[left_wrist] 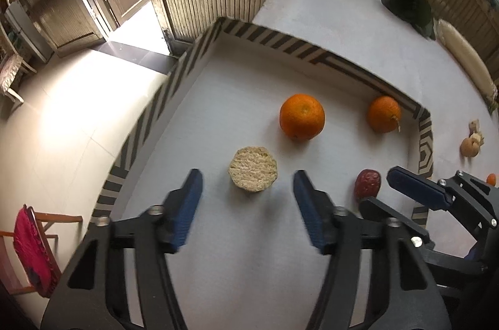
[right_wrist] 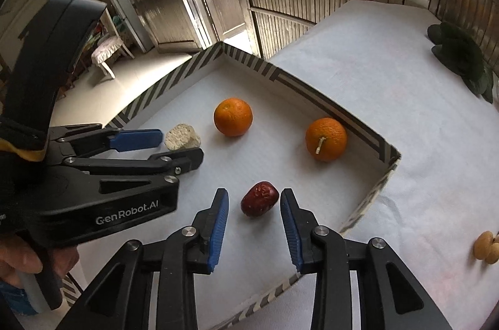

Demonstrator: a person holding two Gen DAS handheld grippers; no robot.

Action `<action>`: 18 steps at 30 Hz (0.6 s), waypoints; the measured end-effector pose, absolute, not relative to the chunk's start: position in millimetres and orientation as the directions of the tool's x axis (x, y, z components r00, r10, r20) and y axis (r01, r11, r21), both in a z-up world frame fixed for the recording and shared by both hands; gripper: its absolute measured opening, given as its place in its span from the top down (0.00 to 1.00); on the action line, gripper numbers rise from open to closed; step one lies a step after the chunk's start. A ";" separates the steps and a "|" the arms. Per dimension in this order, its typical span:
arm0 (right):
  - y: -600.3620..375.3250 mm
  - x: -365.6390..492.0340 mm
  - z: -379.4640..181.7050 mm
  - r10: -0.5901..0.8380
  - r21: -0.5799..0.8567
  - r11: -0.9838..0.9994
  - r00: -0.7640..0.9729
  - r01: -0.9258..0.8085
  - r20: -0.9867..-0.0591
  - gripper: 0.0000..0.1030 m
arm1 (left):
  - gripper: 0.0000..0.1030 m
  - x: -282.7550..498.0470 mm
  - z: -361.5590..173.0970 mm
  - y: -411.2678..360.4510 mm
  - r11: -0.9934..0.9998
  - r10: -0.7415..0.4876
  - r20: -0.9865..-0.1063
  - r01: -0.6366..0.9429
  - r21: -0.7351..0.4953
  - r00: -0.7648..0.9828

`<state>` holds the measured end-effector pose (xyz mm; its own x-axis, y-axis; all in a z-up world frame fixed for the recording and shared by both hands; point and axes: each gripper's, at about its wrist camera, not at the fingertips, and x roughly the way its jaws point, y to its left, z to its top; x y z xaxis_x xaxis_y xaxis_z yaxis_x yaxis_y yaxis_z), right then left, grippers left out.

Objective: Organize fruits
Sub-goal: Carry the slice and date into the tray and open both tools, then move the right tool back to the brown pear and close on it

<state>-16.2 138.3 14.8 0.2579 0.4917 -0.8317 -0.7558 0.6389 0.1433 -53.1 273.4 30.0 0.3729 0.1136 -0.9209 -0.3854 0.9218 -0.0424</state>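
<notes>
A shallow tray with a black-and-white striped rim (left_wrist: 274,36) (right_wrist: 249,61) sits on the white table. Inside lie two oranges (left_wrist: 302,117) (left_wrist: 383,114) (right_wrist: 233,117) (right_wrist: 326,139), a pale round crumbly piece (left_wrist: 252,172) (right_wrist: 182,136) and a red date (left_wrist: 368,183) (right_wrist: 259,199). My left gripper (left_wrist: 248,177) (right_wrist: 182,145) is open; the pale piece rests on the tray floor at its tips, with gaps on both sides. My right gripper (right_wrist: 254,194) (left_wrist: 377,188) is open around the date, its pads not touching it.
On the table outside the tray lie a dark green leafy vegetable (left_wrist: 405,2) (right_wrist: 461,61), a long white radish (left_wrist: 464,58) and tan lumps (left_wrist: 471,143) (right_wrist: 486,245). Past the tray's left side, the table drops to the floor, where a chair with red cloth (left_wrist: 31,249) stands.
</notes>
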 end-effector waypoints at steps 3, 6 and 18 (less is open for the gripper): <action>127.0 -16.9 23.9 0.504 0.149 0.655 0.282 -0.741 -0.816 0.68 | 0.39 -53.1 37.4 270.1 0.922 0.135 -0.914 -0.387 -0.025 0.382; 113.5 -18.0 33.4 0.515 0.147 0.675 0.319 -0.723 -0.796 0.68 | 0.39 -53.8 44.1 263.8 0.923 0.134 -0.908 -0.384 -0.031 0.397; 38.2 -12.8 48.0 0.472 0.133 0.767 0.413 -0.627 -0.779 0.66 | 0.39 -36.5 65.9 191.7 0.961 0.068 -0.888 -0.270 -0.065 0.455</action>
<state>-12.8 38.2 48.0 0.4128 0.4722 -0.7788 -0.6274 0.7673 0.1327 -36.5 191.7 65.9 0.4547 0.0677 -0.8881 -0.2699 0.9607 -0.0649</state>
